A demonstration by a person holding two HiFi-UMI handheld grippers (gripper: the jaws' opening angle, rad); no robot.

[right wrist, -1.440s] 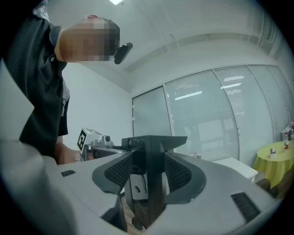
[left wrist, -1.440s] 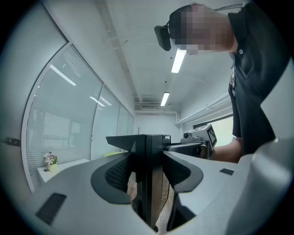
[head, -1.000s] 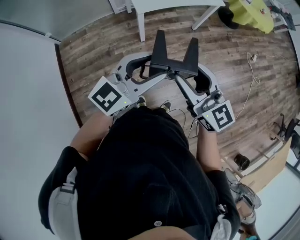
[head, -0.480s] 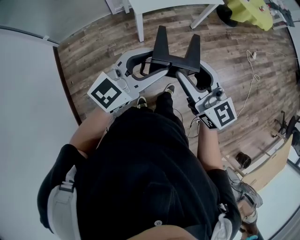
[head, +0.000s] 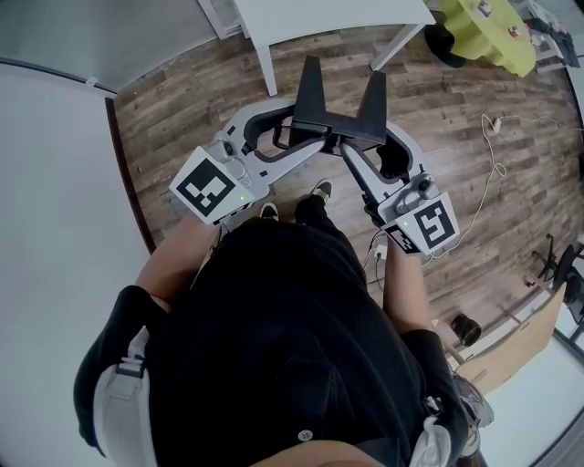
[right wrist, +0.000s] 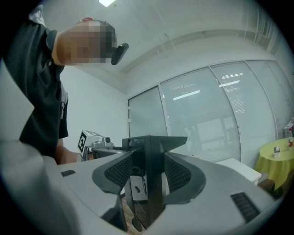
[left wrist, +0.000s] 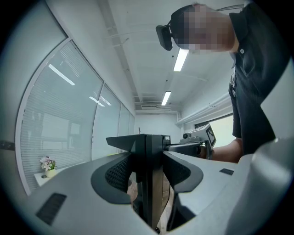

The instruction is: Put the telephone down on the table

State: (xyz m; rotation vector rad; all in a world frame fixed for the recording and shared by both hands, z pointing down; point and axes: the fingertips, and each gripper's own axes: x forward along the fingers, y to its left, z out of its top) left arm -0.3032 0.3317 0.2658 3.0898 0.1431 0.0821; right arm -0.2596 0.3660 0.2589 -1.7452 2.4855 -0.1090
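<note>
The black telephone (head: pixel 336 117) is held over the wood floor (head: pixel 182 100), short of the white table (head: pixel 328 13) at the far side. The left gripper (left wrist: pixel 147 170) and the right gripper (right wrist: pixel 148 174), 1 from each side, each clamp their 2 jaws on it.

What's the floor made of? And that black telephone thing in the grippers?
Floor: looks like wood planks, or wood-look laminate; brown grain and long seams show, and the finish is fairly dull. Telephone: probably hard plastic, matt black, with smooth flat faces and sharp edges; I can't be sure.
</note>
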